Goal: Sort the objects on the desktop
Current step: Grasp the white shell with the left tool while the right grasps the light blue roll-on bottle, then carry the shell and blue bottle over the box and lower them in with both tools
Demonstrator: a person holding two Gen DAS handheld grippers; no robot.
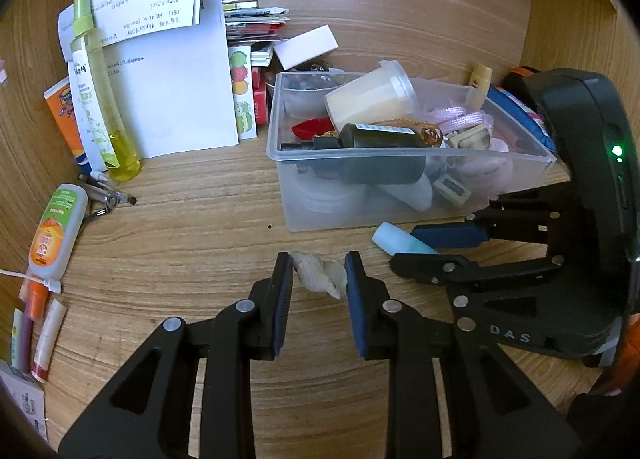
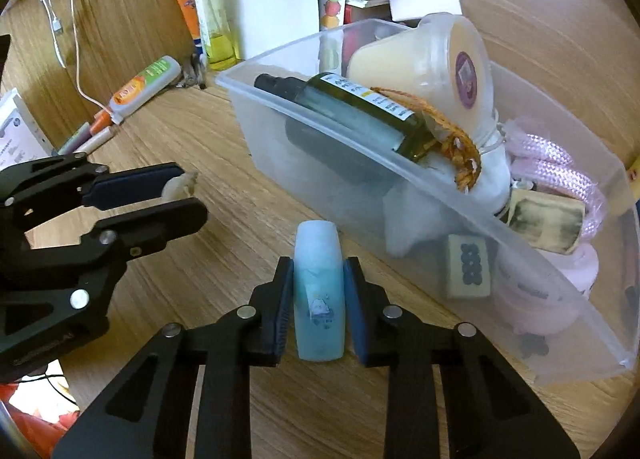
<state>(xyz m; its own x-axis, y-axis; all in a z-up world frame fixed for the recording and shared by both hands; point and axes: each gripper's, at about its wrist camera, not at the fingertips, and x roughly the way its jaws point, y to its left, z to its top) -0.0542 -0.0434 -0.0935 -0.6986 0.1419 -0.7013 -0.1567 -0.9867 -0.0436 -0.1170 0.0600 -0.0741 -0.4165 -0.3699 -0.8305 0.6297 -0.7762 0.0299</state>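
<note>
Clear plastic bin [image 2: 400, 175] beyond both jaws holds dark green glass bottle [image 2: 352, 115], lidded cream cup [image 2: 432, 55], pink rope [image 2: 548, 163]. Right gripper [image 2: 318, 295] clamps pale blue plastic bottle [image 2: 319, 291]; left gripper [image 1: 318, 279] narrow around cream seashell [image 1: 318, 275] on surface.

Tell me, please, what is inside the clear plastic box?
The box holds a dark green bottle lying on top, a cream lidded cup, pink cord, a mahjong tile and a small block. Whatever lies beneath them is hidden.

print on the white paper [image 1: 168, 99] is too small to read; the clear bin's [image 2: 400, 175] frosted wall blurs its lower contents
</note>
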